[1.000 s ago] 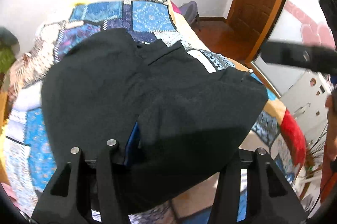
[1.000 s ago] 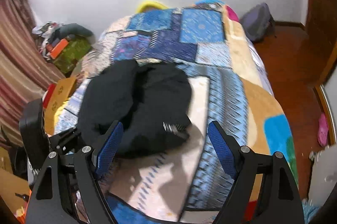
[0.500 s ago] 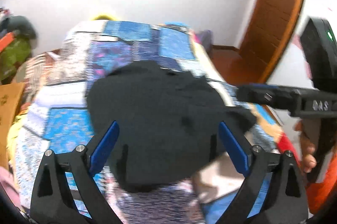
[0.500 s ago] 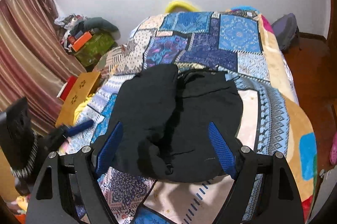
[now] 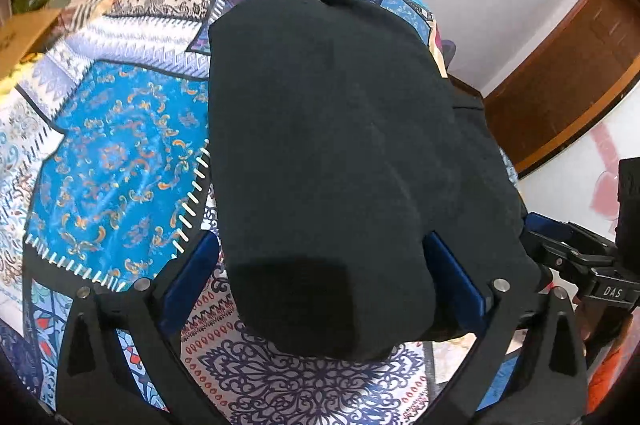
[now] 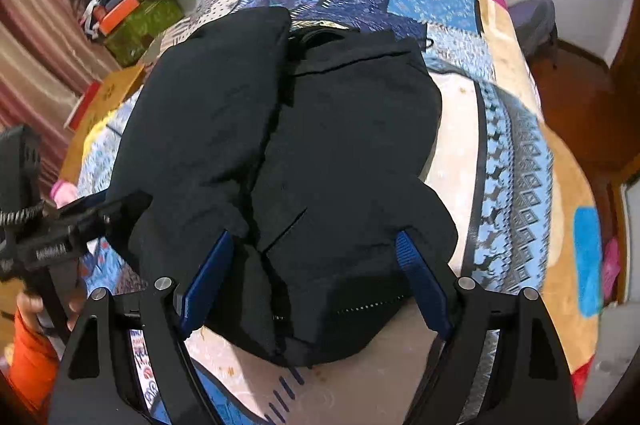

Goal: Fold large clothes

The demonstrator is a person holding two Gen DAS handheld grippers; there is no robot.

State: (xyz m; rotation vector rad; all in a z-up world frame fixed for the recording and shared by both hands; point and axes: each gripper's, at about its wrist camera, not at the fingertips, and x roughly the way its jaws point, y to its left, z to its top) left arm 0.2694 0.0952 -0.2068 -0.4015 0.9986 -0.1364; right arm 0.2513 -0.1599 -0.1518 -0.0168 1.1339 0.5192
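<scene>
On patchwork bedspread (image 5: 120,153): black garment (image 5: 328,145) bunched. L claw (image 5: 324,285) opening, straddling hem w/o pinching; R claw (image 6: 316,285) apart.

Black garment (image 5: 328,145), blue patchwork quilt (image 5: 120,161), perhaps paisley.

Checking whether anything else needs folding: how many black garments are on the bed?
1: a black jacket lies folded lengthwise on the patchwork bedspread, its near end between both grippers' open jaws. Anything beneath it would be hidden.
</scene>
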